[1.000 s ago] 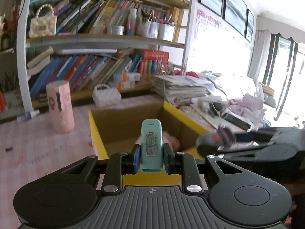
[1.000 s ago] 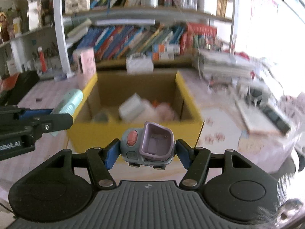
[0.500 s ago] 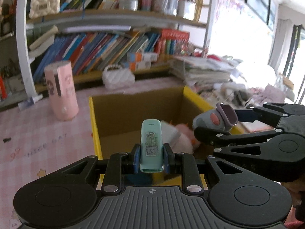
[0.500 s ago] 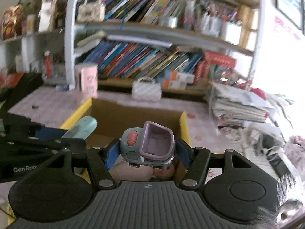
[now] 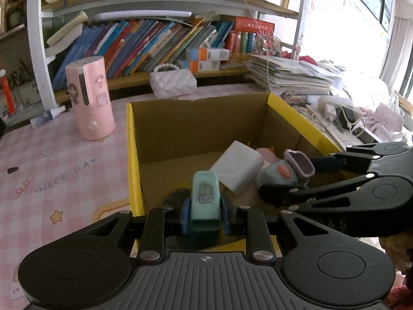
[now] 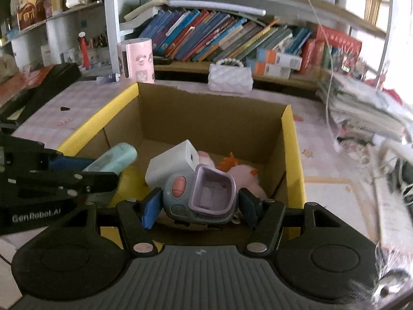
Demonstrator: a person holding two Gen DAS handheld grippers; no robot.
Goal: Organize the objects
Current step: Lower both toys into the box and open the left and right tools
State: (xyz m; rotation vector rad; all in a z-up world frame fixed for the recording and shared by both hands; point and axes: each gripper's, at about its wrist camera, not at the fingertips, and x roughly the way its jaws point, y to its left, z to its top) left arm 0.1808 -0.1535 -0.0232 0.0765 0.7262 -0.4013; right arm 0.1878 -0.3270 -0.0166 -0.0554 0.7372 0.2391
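left gripper (image 5: 204, 217) clamped on mint case (image 5: 205, 196) (long axis forward, over the box (image 5: 133, 155)), right gripper (image 6: 198, 206) on toy truck (image 6: 200, 193)

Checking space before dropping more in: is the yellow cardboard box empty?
Not empty. The yellow cardboard box already holds a white block and a pink plush toy.

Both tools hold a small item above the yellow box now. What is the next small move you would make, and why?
Probably lower a little and open the left tool first. Its mint green case already hangs over bare floor inside the yellow box, so it should drop clear of the white block. The right tool, shut on the grey toy, sits over that block and the pink plush.
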